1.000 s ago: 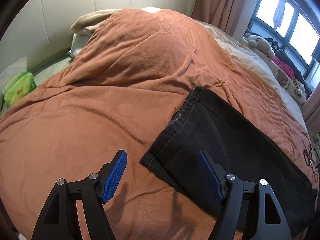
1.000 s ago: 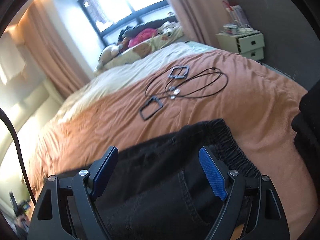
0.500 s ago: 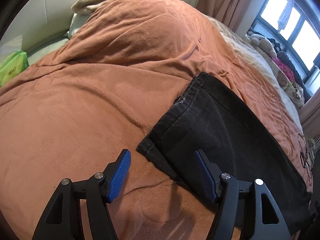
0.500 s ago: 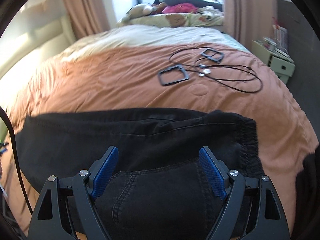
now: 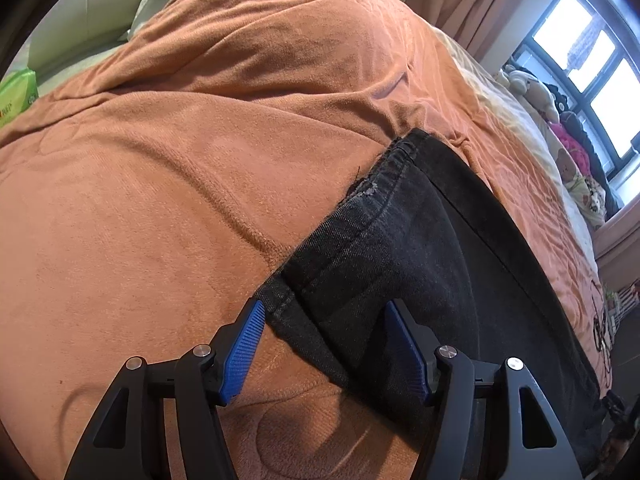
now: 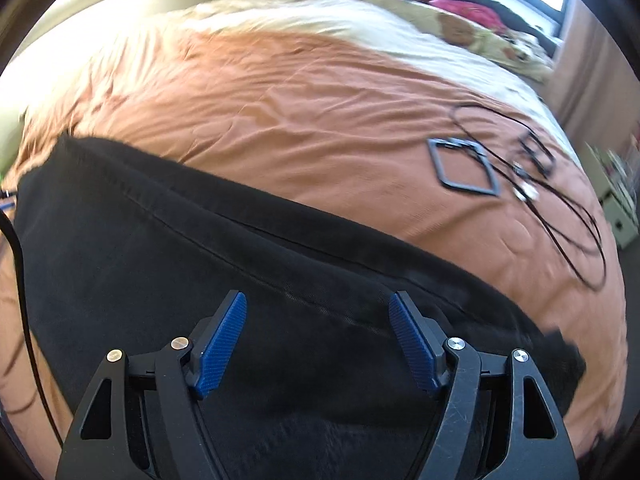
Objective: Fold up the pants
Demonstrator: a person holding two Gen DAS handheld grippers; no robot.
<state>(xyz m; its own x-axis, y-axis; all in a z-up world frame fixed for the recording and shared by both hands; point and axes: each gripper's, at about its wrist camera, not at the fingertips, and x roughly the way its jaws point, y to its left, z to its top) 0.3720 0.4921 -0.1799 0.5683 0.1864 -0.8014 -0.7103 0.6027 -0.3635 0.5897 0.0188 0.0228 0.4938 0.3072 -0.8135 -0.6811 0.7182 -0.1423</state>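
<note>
1. Against the earlier left wrist picture, the left gripper sits lower and closer to the black pants. The hem corner that lay ahead of its fingers now lies between them.
2. Its jaws have just been closing. They stand moderately apart with the cuff edge in the gap, and the blue pads do not press on the cloth.
3. The right gripper has swung sideways since a second ago. The waistband that lay ahead of it is now off to its right, and plain dark cloth fills the space below.
4. Its jaws have just been closing too, yet they stand wide over the fabric and grip nothing.
5. Only the left wrist view shows the frayed hem and a green packet by the headboard. Only the right wrist view shows the black cables and square frames on the orange blanket, though with motion blur.
6. The pants lie flat on the blanket, their long axis running along the near side of the bed. The hem end is at the left gripper and the waist end toward the right gripper.
</note>
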